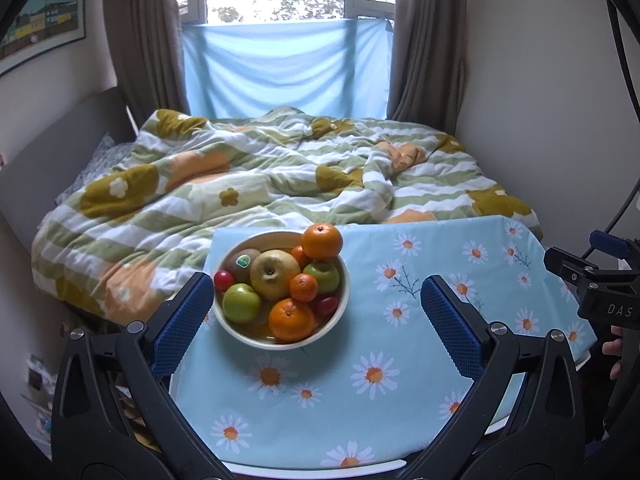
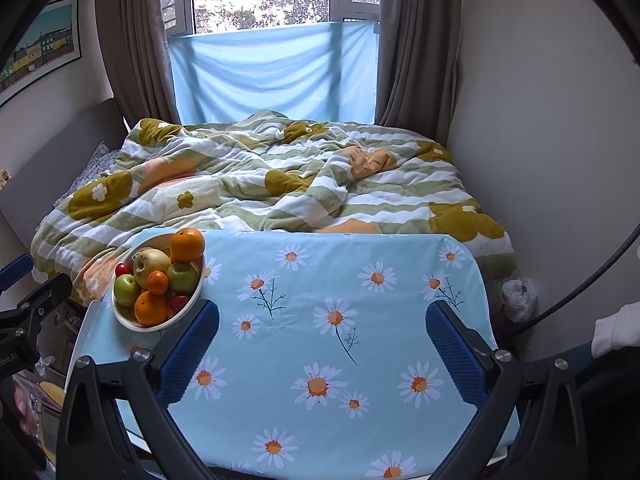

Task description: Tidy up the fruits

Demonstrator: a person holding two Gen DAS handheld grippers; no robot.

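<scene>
the left gripper [image 1: 316,320] hovers level over the table's [image 1: 400,420] near edge, jaws spread wide and empty, aimed toward the bed [image 1: 260,168]. the right gripper [image 2: 322,344] hangs beside it at like height, jaws also wide with nothing between them. the bowl [image 1: 340,312] of fruits sits at the table's far left corner, piled with oranges [image 1: 291,319], green apples [image 1: 241,302], a yellow apple [image 1: 274,273] and a kiwi [image 1: 239,264]; the top orange [image 1: 322,241] rests on the far rim.

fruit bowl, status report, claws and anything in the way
Left claw open, empty. Right claw open, empty. Fruit bowl full, untouched, on the tablecloth's left. Nothing in the way.
</scene>
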